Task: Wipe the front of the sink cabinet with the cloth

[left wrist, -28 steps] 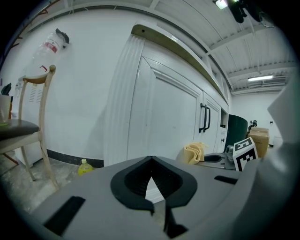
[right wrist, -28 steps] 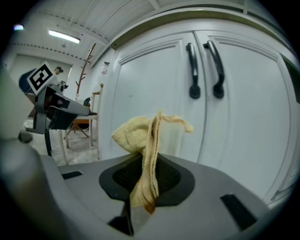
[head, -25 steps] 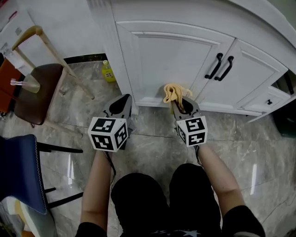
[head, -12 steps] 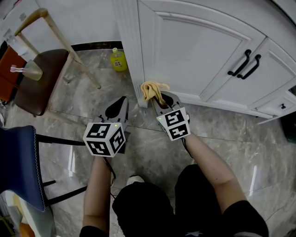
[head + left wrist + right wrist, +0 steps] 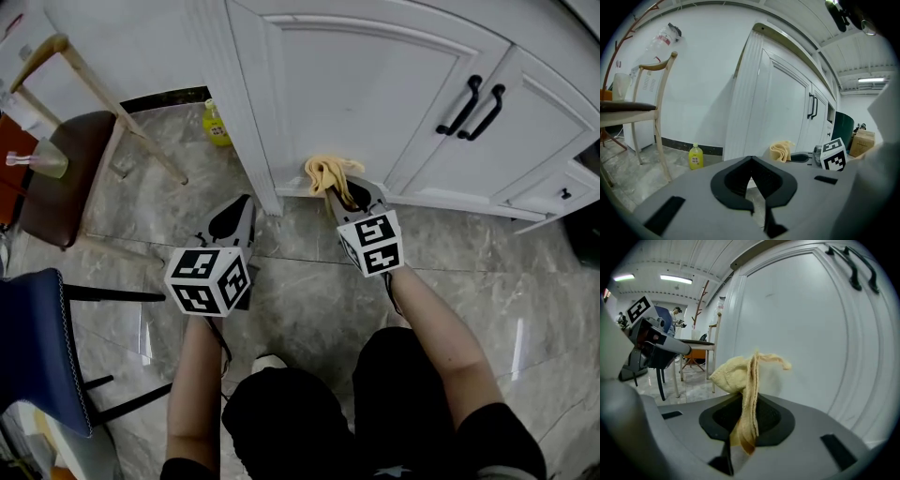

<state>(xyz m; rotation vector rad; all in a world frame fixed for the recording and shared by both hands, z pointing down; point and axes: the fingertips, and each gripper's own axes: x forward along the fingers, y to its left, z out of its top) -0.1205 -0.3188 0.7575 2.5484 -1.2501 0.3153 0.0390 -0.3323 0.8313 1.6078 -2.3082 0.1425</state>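
The cloth (image 5: 330, 172) — pinched in our right gripper (image 5: 345, 190) — presses the bottom rail of the cabinet door (image 5: 375, 103), having slid right again from the corner post (image 5: 239, 122), so we judge wiping mid-stroke; our left gripper (image 5: 236, 214) hangs closed, empty

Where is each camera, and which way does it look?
Head view: on the person's head, looking down at the white sink cabinet; forearms, left gripper and right gripper show.
Left gripper view: on that gripper, facing along the cabinet; its shut, empty jaws show.
Right gripper view: on that gripper, facing the cabinet; jaws pinch the yellow cloth.
Head and left gripper views share the yellow bottle.
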